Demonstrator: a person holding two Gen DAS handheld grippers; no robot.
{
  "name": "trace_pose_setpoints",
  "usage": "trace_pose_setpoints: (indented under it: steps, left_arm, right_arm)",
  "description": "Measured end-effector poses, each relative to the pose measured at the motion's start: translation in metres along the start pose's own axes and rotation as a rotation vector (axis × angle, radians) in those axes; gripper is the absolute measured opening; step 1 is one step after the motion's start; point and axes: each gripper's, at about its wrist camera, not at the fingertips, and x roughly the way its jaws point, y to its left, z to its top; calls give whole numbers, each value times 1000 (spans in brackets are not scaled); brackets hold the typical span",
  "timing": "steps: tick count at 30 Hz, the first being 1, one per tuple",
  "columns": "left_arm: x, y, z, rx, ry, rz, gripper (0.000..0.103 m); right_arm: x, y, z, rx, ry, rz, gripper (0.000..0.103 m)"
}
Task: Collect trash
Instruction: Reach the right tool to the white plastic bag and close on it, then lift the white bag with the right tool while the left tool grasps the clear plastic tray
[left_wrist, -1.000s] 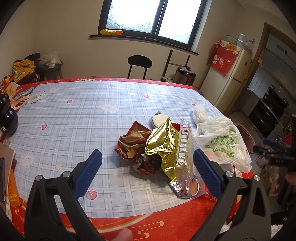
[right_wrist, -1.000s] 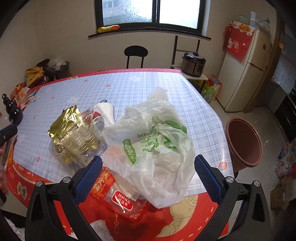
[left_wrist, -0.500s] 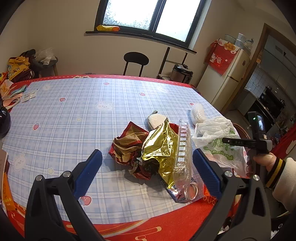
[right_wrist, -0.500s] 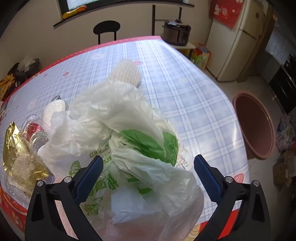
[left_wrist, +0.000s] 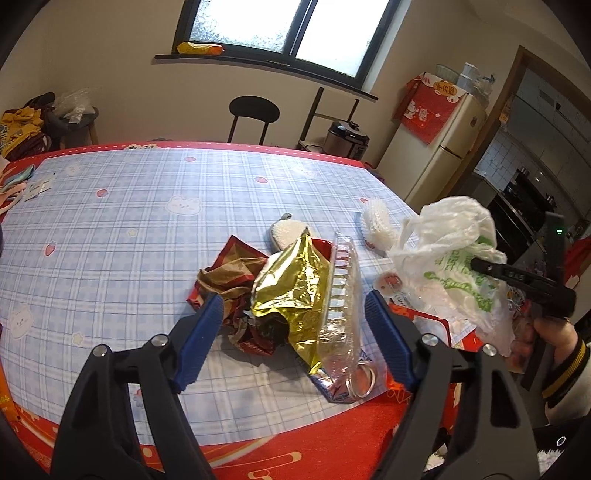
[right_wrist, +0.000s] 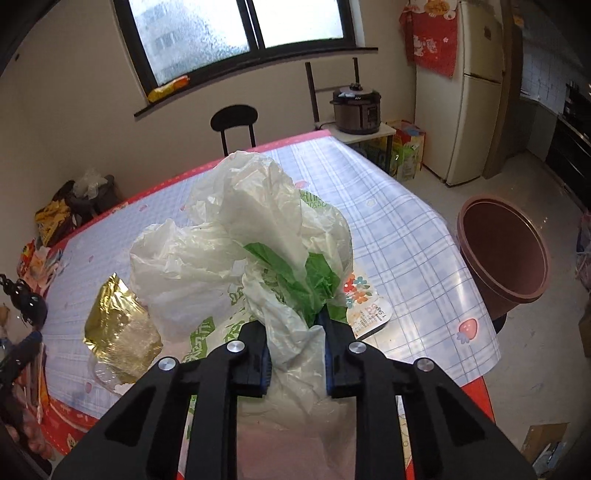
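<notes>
Early stage. Right tool (right_wrist: 295, 350), jaws just closing, pinches plastic bag (right_wrist: 258, 236) at tabletop's (left_wrist: 110, 240) 4 o'clock edge. Left tool (left_wrist: 295, 332), jaws half-wide and just narrowing, straddles loose wrappers (left_wrist: 288, 288); bin (right_wrist: 502, 251) on the floor at 3 o'clock.

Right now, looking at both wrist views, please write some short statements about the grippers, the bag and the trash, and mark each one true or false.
1. The right gripper is shut on the plastic bag. True; its jaws have just been closing.
2. The left gripper pinches the gold wrapper. False: its blue pads stand apart on either side of the trash pile without pressing on it, though the jaws have just been closing.
3. The brown bin stands on the table. False: it is on the floor beside the table.
4. A clear plastic tray lies against the gold wrapper. True.
5. The plastic bag has green print. True.
</notes>
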Motion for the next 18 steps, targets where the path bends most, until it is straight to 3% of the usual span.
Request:
trace_pose_setpoints:
  steps: [6, 12, 18]
  left_arm:
    - [11, -10, -10, 32, 46, -43, 53]
    - [26, -20, -20, 52, 104, -110, 46]
    - [45, -24, -23, 67, 143, -145, 43]
  right_arm:
    - [-19, -8, -22, 10, -22, -2, 21]
    - [-9, -10, -51, 55, 21, 29, 21]
    - [-9, -8, -54, 54, 25, 43, 21]
